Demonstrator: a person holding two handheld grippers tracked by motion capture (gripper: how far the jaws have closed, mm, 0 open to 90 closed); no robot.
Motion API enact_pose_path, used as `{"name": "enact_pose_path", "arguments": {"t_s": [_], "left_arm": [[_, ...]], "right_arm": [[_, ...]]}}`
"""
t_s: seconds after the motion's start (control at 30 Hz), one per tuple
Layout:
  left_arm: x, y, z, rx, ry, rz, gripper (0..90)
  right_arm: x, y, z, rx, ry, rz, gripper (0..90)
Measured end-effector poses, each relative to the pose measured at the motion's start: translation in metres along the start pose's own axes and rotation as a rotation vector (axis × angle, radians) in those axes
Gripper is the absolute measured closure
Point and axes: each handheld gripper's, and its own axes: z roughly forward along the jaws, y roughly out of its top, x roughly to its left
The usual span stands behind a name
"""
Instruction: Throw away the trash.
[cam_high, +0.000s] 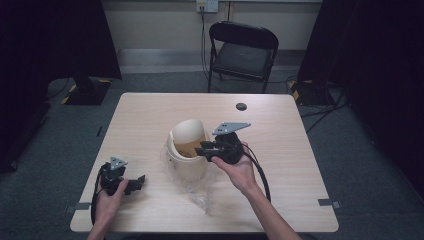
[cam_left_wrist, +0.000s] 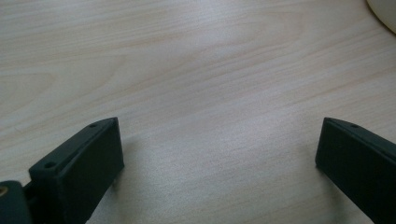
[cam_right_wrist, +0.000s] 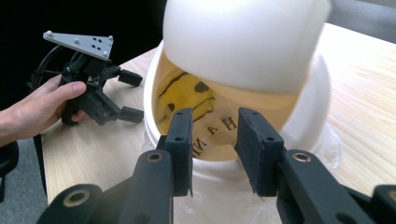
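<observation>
Cream-white, smooth foam bowl (cam_high: 187, 155) with a rounded lid (cam_high: 189, 131) tilted up at its far side stands near the middle of the pale wood-grain table (cam_high: 280, 200), a little toward the near edge; its inside is yellowish-brown with dark lettering. Crinkled clear plastic wrap (cam_high: 200, 197) lies under it and spreads toward the near edge. Just right of the bowl, the right gripper (cam_high: 204, 148) points at its rim, black jaws drawn nearly together with a narrow gap; whether they pinch the rim I cannot tell. The left gripper (cam_high: 135, 183) rests near the near left corner, well apart from the bowl, jaws spread wide over bare wood. Beyond the far edge stands a black folding chair (cam_high: 243, 52)
</observation>
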Motion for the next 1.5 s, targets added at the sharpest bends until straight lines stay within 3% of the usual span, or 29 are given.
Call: {"name": "enact_pose_path", "arguments": {"t_s": [0.1, 0.37, 0.7, 1.1, 1.5], "left_arm": [[0.0, 0.0, 0.0, 0.0, 0.0, -0.001, 0.3], [0.0, 0.0, 0.0, 0.0, 0.0, 0.0, 0.4], [-0.001, -0.001, -0.001, -0.002, -0.005, -0.003, 0.5], [0.0, -0.001, -0.001, -0.002, -0.006, 0.0, 0.5], [0.0, -0.001, -0.001, -0.002, -0.011, 0.0, 0.5]], "right_arm": [[-0.004, -0.003, -0.005, 0.004, -0.033, 0.02, 64.6], [-0.01, -0.008, -0.019, -0.018, -0.065, 0.037, 58.0], [-0.024, -0.028, -0.035, -0.019, -0.123, 0.083, 47.3], [-0.043, -0.059, -0.054, -0.001, -0.22, 0.156, 32.5], [-0.066, -0.092, -0.079, 0.019, -0.328, 0.234, 23.9]]}}
